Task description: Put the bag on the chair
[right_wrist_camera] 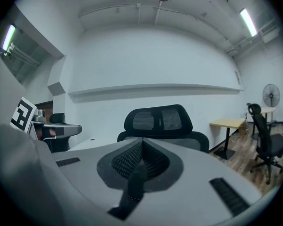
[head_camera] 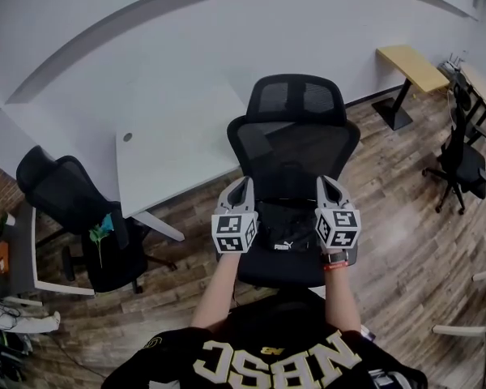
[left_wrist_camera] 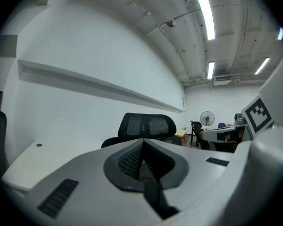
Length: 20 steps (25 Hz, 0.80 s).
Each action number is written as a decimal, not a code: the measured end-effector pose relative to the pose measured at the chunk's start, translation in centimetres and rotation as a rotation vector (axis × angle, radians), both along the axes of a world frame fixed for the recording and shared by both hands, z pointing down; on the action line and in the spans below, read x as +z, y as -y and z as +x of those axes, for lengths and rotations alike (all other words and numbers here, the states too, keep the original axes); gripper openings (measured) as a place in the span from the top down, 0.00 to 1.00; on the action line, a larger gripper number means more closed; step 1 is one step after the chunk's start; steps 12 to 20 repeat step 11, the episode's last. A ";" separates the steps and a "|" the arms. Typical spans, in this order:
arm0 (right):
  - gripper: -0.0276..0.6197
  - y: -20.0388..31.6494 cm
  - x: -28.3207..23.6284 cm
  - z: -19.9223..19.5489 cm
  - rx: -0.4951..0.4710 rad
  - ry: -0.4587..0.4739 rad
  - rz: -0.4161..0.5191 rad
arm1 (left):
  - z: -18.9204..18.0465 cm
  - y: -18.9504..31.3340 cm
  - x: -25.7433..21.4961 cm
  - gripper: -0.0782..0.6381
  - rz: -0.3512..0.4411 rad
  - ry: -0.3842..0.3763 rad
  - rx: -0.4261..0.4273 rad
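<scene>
A black bag with white print sits low over the seat of the black mesh office chair, between my two grippers. I cannot tell whether it rests on the seat or hangs. My left gripper is at the bag's left end and my right gripper at its right end. In the left gripper view the left gripper is shut on a black bag strap. In the right gripper view the right gripper is shut on another black strap. The chair's headrest stands straight ahead.
A white desk stands against the wall left of the chair. Another black chair sits further left. A wooden table and a black chair stand at the right on the wood floor. A fan is far right.
</scene>
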State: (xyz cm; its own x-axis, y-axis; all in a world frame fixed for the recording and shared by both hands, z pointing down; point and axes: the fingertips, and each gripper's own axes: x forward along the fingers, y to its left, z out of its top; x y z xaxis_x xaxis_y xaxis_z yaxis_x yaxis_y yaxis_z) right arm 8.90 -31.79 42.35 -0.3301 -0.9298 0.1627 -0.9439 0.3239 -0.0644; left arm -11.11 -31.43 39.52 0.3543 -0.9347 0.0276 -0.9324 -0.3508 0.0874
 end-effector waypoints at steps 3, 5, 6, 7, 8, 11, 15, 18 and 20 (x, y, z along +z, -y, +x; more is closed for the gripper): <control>0.95 0.3 1.1 -0.5 -0.019 0.010 -0.028 | -0.2 0.4 1.2 0.87 -0.025 -0.006 0.003; 0.95 0.5 2.0 -0.6 -0.026 0.004 -0.050 | -0.4 0.7 2.2 0.87 -0.048 -0.016 0.003; 0.94 0.8 2.4 -0.6 -0.027 0.000 -0.058 | -0.5 0.9 2.8 0.87 -0.059 -0.018 0.002; 0.95 1.3 2.9 -0.6 -0.027 -0.003 -0.065 | -0.6 1.3 3.5 0.87 -0.071 -0.018 0.002; 0.95 1.9 3.4 -0.5 -0.027 -0.006 -0.071 | -0.7 1.8 4.4 0.87 -0.085 -0.015 0.002; 0.95 4.4 5.4 -0.3 -0.028 -0.013 -0.093 | -1.1 3.6 7.7 0.87 -0.132 0.018 -0.003; 0.95 4.4 5.4 -0.3 -0.028 -0.013 -0.093 | -1.1 3.6 7.7 0.87 -0.132 0.018 -0.003; 0.95 4.4 5.4 -0.3 -0.028 -0.013 -0.093 | -1.1 3.6 7.7 0.87 -0.132 0.018 -0.003; 0.95 4.4 5.4 -0.3 -0.028 -0.013 -0.093 | -1.1 3.6 7.7 0.87 -0.132 0.018 -0.003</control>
